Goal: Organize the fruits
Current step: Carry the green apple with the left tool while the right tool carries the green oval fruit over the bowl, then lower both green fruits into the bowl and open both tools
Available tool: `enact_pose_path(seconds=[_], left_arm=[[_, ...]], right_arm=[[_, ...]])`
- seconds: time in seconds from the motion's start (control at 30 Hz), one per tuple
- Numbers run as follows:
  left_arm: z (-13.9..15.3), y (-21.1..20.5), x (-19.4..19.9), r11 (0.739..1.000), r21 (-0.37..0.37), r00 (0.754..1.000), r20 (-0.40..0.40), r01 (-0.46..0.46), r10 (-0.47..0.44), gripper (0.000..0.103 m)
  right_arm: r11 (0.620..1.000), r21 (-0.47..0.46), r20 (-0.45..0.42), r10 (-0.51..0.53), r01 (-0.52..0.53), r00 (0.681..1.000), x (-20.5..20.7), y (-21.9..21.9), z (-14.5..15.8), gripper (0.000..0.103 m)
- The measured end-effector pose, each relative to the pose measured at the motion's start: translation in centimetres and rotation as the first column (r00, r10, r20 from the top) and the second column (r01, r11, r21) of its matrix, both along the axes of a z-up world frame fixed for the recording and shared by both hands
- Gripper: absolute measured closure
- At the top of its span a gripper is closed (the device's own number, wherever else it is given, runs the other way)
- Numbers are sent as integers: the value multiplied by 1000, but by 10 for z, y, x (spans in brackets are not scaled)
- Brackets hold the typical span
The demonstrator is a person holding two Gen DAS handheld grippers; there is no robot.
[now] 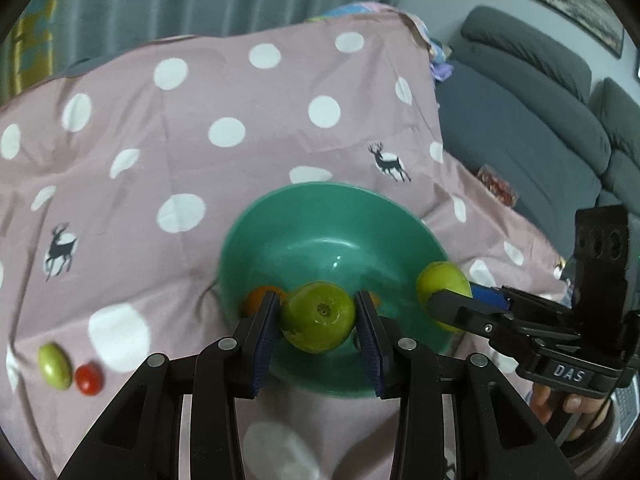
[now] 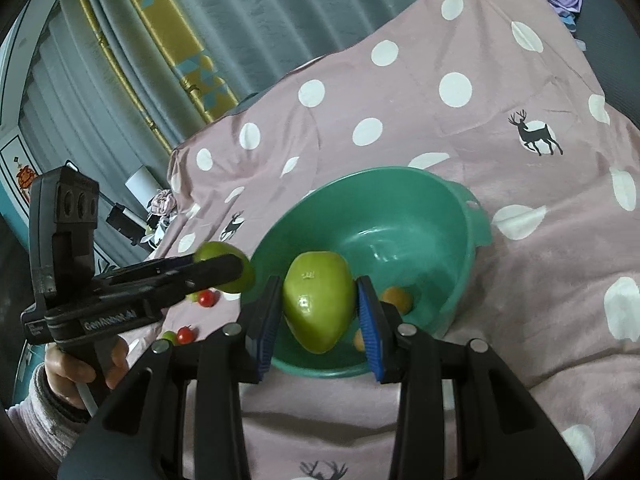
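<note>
Pink polka-dot cloth (image 1: 200,112) with deer prints covers the worktop, grey curtains behind. Your left gripper (image 1: 318,316) is clamped on a round green fruit (image 1: 318,317) over the near rim of the green bowl (image 1: 304,216). Your right gripper (image 2: 318,308) pinches a larger green fruit (image 2: 320,304), also over the bowl's near edge. Orange fruits (image 2: 397,299) sit inside the bowl. Small green fruit (image 1: 54,365) and a red tomato (image 1: 89,378) lie touching on the cloth, left of the bowl.
</note>
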State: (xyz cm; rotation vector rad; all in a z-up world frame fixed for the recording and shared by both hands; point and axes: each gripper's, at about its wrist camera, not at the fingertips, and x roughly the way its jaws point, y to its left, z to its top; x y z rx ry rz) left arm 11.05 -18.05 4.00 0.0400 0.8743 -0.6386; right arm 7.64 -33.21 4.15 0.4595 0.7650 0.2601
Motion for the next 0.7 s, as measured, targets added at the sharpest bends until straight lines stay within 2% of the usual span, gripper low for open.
enact_pose_path(seconds=[0.33,0.7], left_arm=[[-31,-28,20,996,91,999,-38,22,-18,64],[-34,-32,19,992,123,1000,-17,14,-12,64]], right_arm=[[998,-53,-38,-24,22,999,23,-9,-18,66],[993,-113,-49,-20,14,999,33,-1,-20,64]])
